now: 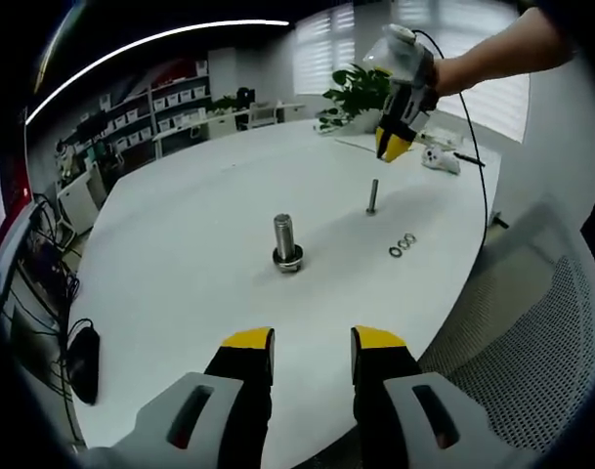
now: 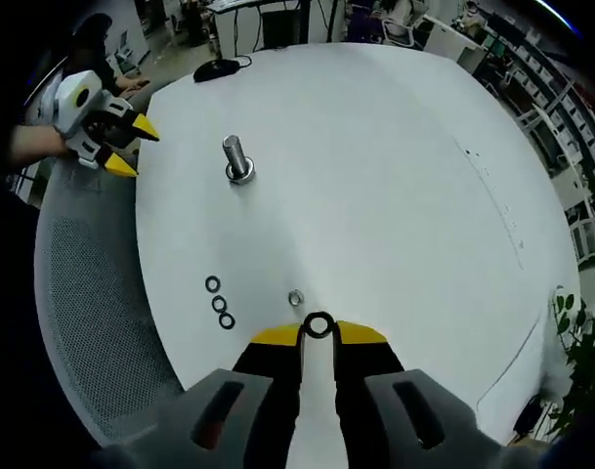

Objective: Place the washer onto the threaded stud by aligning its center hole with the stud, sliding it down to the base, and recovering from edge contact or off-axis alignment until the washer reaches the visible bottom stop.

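The white desk (image 1: 180,254) lies mostly bare, so a gripper could sweep across wide stretches of it. Two things stand upright in the way: a thick bolt (image 1: 285,239) near the middle and a thin threaded stud (image 1: 372,195) beyond it, with open surface between them. Three loose washers (image 1: 404,243) lie flat near the stud, close to the desk edge. A mesh chair (image 1: 531,352) crowds that edge, and a computer mouse (image 2: 217,68) sits at the far rim.

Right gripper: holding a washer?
Yes, the right gripper pinches a dark washer between its yellow tips, above the thin stud.
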Motion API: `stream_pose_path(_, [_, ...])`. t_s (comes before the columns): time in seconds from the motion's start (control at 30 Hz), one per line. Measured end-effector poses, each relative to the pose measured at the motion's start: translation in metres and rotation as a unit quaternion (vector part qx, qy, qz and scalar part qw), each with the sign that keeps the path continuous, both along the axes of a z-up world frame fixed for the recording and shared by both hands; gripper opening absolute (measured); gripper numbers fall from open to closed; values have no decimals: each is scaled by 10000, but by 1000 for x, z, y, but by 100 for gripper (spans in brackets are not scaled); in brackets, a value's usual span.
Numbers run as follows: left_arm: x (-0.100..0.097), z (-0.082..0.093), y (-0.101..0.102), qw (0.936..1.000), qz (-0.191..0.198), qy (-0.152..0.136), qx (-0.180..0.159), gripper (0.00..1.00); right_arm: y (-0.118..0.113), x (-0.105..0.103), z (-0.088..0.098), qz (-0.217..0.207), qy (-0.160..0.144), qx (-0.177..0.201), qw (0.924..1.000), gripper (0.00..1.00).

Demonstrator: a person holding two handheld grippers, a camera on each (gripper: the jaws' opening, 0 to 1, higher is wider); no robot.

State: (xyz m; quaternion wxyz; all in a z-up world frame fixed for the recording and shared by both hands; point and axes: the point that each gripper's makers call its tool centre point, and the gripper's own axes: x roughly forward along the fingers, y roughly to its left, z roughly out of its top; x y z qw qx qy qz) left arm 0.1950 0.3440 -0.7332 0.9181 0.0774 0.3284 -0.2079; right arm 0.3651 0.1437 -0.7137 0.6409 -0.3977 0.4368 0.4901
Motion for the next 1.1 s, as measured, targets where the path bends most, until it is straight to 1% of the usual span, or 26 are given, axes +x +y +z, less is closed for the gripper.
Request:
stream_pose_path(0.2, [-1, -1, 0, 10000, 1, 29, 7, 29, 2, -4, -4, 92, -15, -115, 9999, 13])
stream_pose_path(0.43, [-1, 0, -2, 10000, -36, 19, 7, 29, 2, -4, -6, 40, 26, -172, 9998, 13])
stream_pose_path(0.67, [-1, 1, -3, 10000, -46, -9, -29, 29, 5, -2, -5, -33, 49, -157, 9999, 13])
stream_pose_path(0.9, [-1, 1, -4, 10000, -68, -3, -31, 29, 6, -3, -7, -24, 98, -186, 9998, 13])
stream_pose_path(1.1, [0, 2, -2, 10000, -42, -26, -20, 30, 10, -1, -7, 29, 82, -219, 9997, 13])
